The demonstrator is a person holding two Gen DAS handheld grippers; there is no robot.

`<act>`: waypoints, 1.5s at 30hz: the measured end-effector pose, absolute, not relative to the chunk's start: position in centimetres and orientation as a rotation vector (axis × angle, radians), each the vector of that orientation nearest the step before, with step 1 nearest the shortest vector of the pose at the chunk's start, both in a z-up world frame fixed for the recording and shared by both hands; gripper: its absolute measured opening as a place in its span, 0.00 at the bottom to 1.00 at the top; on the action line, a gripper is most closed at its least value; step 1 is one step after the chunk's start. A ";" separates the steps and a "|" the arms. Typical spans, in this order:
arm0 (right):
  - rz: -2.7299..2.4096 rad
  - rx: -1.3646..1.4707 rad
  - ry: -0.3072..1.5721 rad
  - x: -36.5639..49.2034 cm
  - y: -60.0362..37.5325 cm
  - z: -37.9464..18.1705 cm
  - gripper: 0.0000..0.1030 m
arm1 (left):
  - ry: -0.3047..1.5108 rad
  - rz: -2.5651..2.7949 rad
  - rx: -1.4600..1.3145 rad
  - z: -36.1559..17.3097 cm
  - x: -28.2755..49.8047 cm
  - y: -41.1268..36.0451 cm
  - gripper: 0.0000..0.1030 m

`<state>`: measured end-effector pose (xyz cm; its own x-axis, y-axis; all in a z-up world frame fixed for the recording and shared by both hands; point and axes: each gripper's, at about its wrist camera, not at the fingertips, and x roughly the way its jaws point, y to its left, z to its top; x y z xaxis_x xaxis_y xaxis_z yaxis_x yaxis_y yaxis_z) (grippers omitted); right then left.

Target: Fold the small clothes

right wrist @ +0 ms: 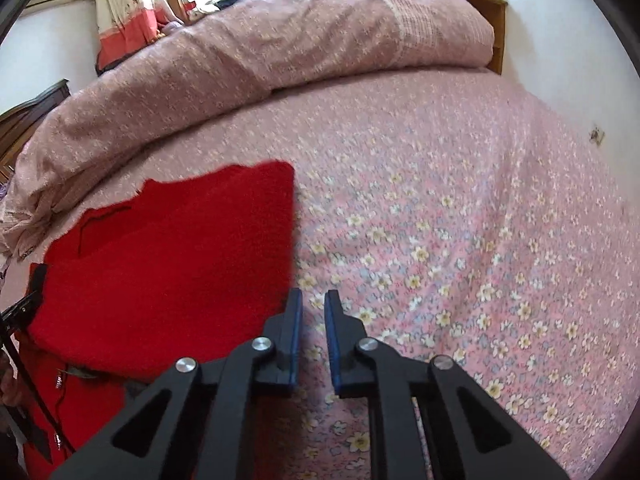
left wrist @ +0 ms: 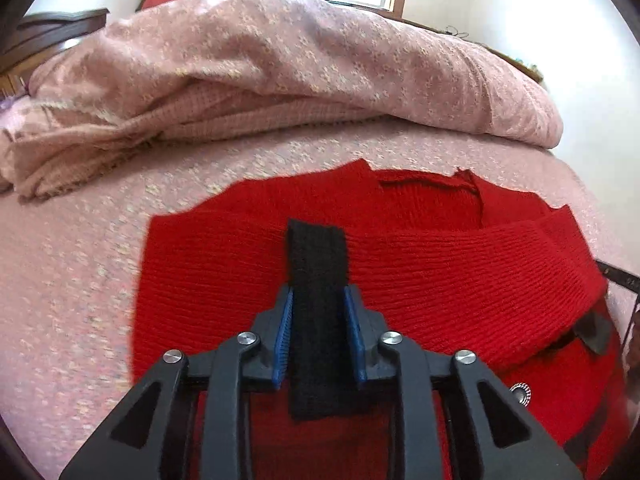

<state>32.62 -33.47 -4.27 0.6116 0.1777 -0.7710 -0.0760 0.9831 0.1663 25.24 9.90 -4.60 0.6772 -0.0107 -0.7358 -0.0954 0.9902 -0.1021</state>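
A red knit garment (left wrist: 400,264) lies flat on the pink flowered bed sheet (left wrist: 80,272), folded over itself on the right. A black knit strip (left wrist: 317,264) runs across it, and my left gripper (left wrist: 318,300) has its blue-padded jaws on either side of that strip, touching it. In the right wrist view the red garment (right wrist: 180,272) lies to the left. My right gripper (right wrist: 313,300) hovers over the bare sheet just right of the garment's edge, jaws a small gap apart and empty.
A rolled pink quilt (left wrist: 320,64) lies along the far side of the bed, also in the right wrist view (right wrist: 280,48). Wide bare sheet (right wrist: 480,240) stretches to the right. A window and curtain (right wrist: 120,8) stand behind. A wooden headboard (right wrist: 496,12) is at the far right.
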 end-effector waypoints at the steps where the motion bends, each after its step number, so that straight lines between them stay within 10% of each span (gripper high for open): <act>1: 0.149 0.116 0.887 32.5 -33.3 -4.0 0.11 | 0.826 0.056 -0.127 -4.4 25.1 10.0 0.18; 10: 0.335 0.128 0.709 30.0 -31.4 -0.2 0.12 | 0.760 0.054 -0.076 -2.9 23.0 9.6 0.20; 24: 0.291 0.008 0.913 32.4 -29.4 -4.8 0.13 | 0.850 0.052 -0.059 -5.4 24.0 8.5 0.14; 29: 0.290 0.062 0.870 30.0 -30.1 -2.9 0.55 | 0.837 0.027 -0.116 -2.9 20.4 8.6 0.18; 45: 0.419 0.236 0.932 16.9 -36.2 -4.2 0.81 | 0.936 0.000 -0.141 -4.8 4.2 11.2 0.56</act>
